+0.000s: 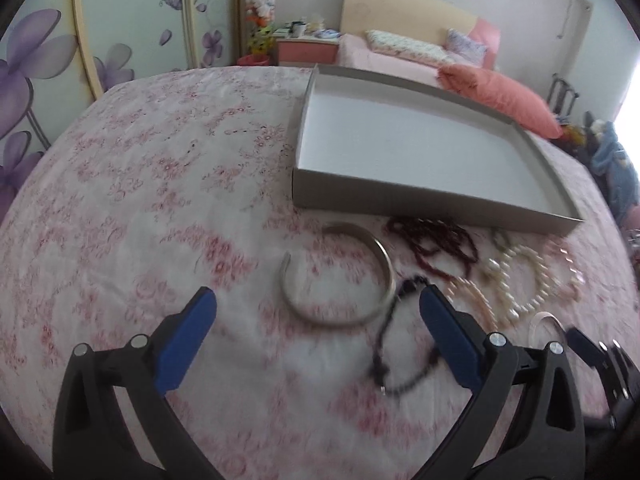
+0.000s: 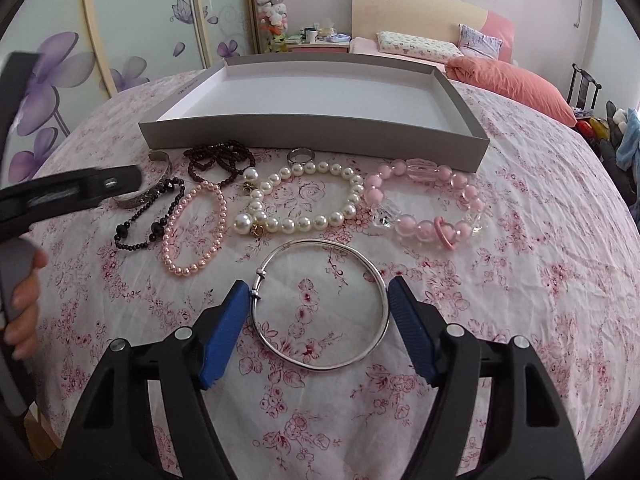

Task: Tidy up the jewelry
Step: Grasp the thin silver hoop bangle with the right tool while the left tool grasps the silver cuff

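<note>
Nothing's in the tray (image 2: 312, 136) yet; all jewelry lies just before it. Your right gripper (image 2: 316, 300) clamps the silver bangle (image 2: 320, 304); your left gripper (image 1: 316, 320) gapes wide, empty.

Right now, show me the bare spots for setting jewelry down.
The grey tray is empty inside. The floral bedspread left of the silver cuff is bare. Crowded: the strip before the tray, from the dark beads to the pink bracelet.
</note>
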